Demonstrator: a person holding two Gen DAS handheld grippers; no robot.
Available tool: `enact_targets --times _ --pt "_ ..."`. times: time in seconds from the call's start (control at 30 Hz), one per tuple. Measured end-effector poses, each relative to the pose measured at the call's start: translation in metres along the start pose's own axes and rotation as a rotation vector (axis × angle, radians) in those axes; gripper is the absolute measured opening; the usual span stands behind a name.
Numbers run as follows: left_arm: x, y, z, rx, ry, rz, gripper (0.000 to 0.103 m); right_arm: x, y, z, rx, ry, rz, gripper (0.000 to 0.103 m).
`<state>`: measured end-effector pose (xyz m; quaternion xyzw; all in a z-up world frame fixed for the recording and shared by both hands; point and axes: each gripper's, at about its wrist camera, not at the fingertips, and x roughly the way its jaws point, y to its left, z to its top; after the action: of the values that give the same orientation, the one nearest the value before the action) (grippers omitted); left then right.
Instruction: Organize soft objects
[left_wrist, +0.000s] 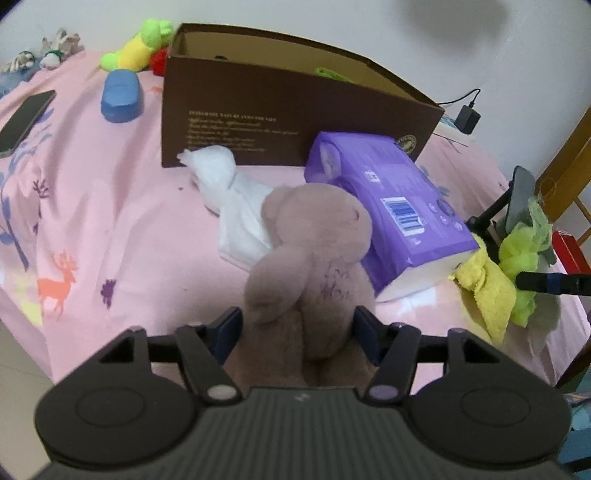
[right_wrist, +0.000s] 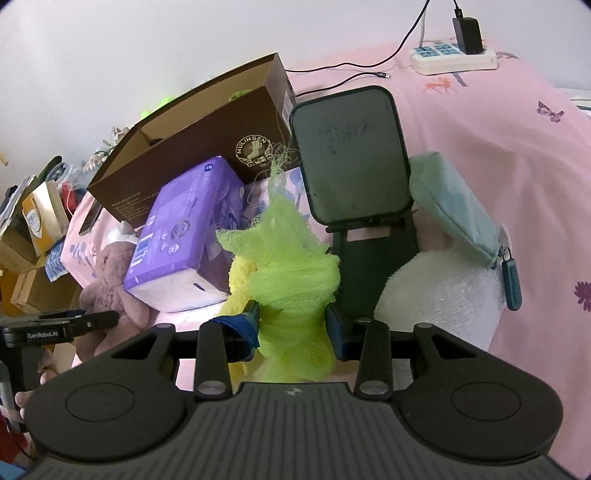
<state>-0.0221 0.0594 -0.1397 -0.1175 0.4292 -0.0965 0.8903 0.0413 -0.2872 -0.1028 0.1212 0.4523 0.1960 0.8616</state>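
Gathering soft items off a pink bedspread (left_wrist: 110, 206), both hand-held grippers carry a load, the brown cardboard box (left_wrist: 280, 110) standing open behind them as the likely destination. The left gripper (left_wrist: 297, 332) has its fingers pressed into the lower body of a mauve plush rabbit (left_wrist: 314, 243), which rises in front of the box, just beside a purple tissue pack (left_wrist: 399, 206) leaning at the box's front wall. The right gripper (right_wrist: 293, 325) is clamped on a lime-green mesh puff (right_wrist: 291, 273), to the right of the box near a dark phone stand (right_wrist: 354, 155). The pick-up step looks done; next, each load probably needs lifting over the box's rim before release.
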Motion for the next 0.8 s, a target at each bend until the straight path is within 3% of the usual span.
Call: enact_targets --times 0.13,0.33,0.6,0.8 --pt "0.006 -0.008 -0.002 0.021 0.049 -0.058 0.064 0.004 0.001 -0.002 0.006 0.011 0.005 0.022" --pt "0.016 -0.026 0.0 0.097 0.038 0.003 0.064 0.006 0.002 0.001 0.017 0.01 0.007 0.022" --pt "-0.005 -0.041 -0.004 0.12 -0.004 0.021 0.038 0.002 0.003 0.0 0.001 0.002 0.017 0.022" --pt "-0.031 -0.047 0.001 0.118 -0.041 0.015 0.036 -0.006 0.006 0.001 -0.031 -0.023 0.037 0.021"
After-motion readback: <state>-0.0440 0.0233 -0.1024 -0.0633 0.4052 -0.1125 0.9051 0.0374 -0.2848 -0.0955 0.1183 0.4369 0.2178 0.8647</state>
